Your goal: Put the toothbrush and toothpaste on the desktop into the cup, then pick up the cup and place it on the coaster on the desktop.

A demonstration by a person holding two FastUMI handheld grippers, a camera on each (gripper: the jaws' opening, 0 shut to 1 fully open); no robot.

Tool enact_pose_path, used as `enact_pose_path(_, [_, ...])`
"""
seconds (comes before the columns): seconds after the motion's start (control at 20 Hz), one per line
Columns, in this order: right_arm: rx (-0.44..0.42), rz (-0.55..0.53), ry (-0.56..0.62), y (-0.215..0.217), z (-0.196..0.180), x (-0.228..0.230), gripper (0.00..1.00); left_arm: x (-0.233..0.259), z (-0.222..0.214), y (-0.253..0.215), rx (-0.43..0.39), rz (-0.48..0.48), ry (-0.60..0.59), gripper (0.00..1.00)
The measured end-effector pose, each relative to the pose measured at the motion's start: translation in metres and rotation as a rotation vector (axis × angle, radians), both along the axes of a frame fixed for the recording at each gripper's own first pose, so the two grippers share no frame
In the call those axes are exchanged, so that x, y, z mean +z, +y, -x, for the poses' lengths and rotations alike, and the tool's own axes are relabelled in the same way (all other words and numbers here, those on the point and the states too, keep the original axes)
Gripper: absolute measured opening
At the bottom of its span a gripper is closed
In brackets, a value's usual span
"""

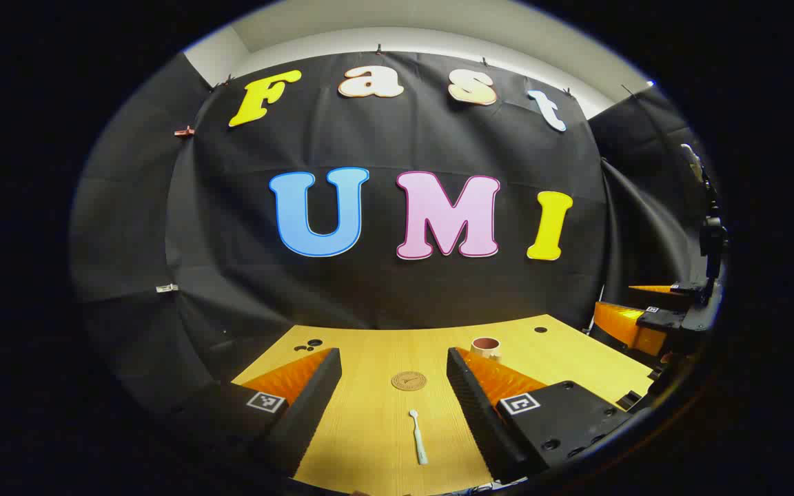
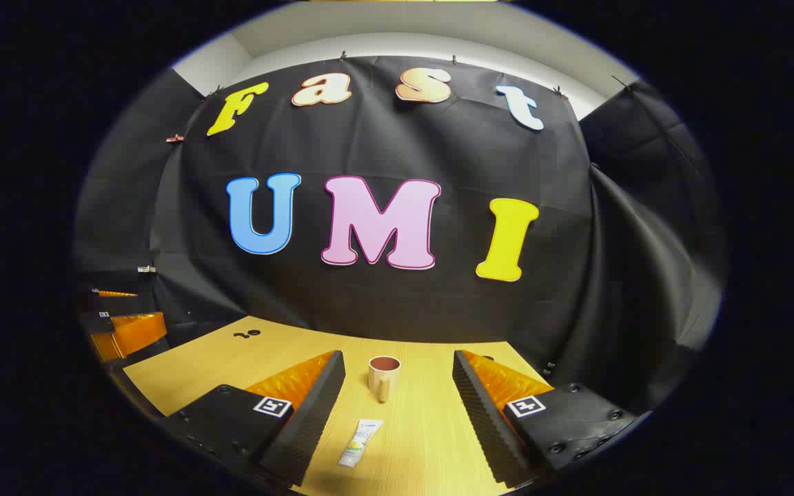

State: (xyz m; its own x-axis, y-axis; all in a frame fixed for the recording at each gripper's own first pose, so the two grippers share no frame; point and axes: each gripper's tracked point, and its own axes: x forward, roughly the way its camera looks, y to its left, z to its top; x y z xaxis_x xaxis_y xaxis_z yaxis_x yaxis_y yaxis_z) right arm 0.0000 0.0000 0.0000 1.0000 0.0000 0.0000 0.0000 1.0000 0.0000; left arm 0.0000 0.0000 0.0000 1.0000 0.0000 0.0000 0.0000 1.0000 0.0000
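A wooden desk (image 1: 576,358) stands against black cloth walls. In the left gripper view the toothbrush (image 1: 418,437) lies near the front edge, the coaster (image 1: 409,380) just behind it, the cup (image 1: 485,346) farther back. In the right gripper view the toothpaste (image 2: 361,443) lies in front of the cup. The left gripper (image 1: 393,368) and right gripper (image 2: 397,368) hover above the desk, fingers spread wide, holding nothing.
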Motion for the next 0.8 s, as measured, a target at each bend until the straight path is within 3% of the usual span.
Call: enact_pose_path(0.8, [0.009, -0.005, 0.126, 0.010, -0.024, -0.036, 0.97, -0.023, -0.020, -0.003, -0.024, -0.002, 0.067, 0.97])
